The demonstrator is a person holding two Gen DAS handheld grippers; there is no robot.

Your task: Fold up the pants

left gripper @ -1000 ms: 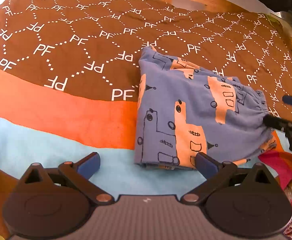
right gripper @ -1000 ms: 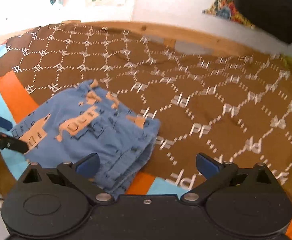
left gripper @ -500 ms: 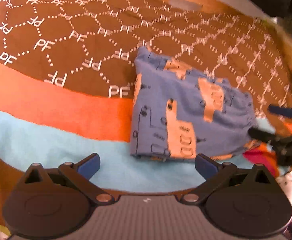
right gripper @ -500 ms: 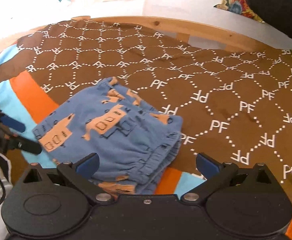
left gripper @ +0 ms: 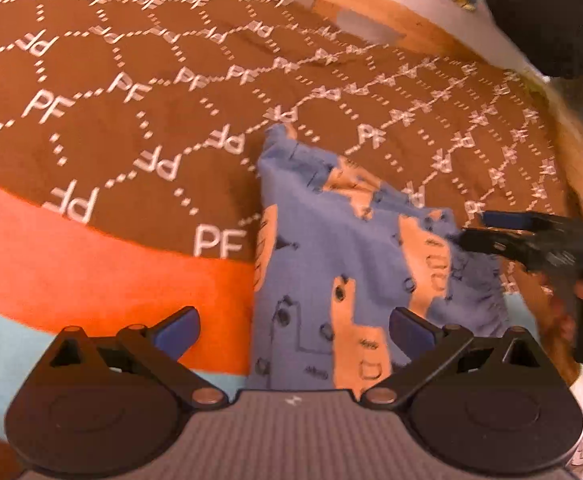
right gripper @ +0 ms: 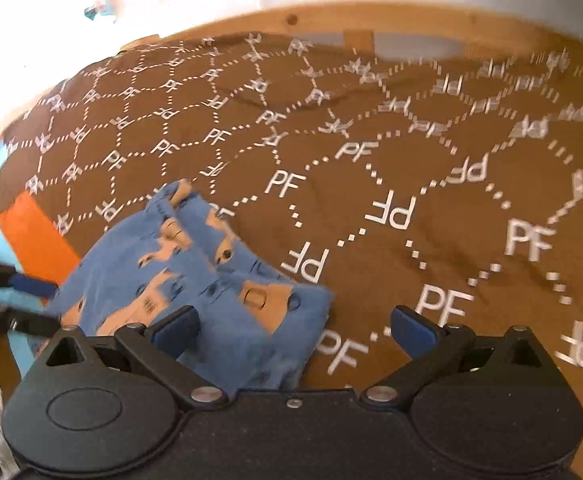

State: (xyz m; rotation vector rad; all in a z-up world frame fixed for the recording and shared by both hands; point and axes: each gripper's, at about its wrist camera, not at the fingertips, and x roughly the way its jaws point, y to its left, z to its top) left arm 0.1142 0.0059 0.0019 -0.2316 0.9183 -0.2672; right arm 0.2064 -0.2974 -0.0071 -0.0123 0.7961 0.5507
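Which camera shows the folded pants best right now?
The left wrist view: the blue pants lie nearly whole on the blanket. The right wrist view shows them lower left, partly hidden behind the right gripper.

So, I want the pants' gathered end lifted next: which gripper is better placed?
Probably right: the right gripper, jaws open, sits at that end of the pants; the left gripper, also open, faces the opposite side.
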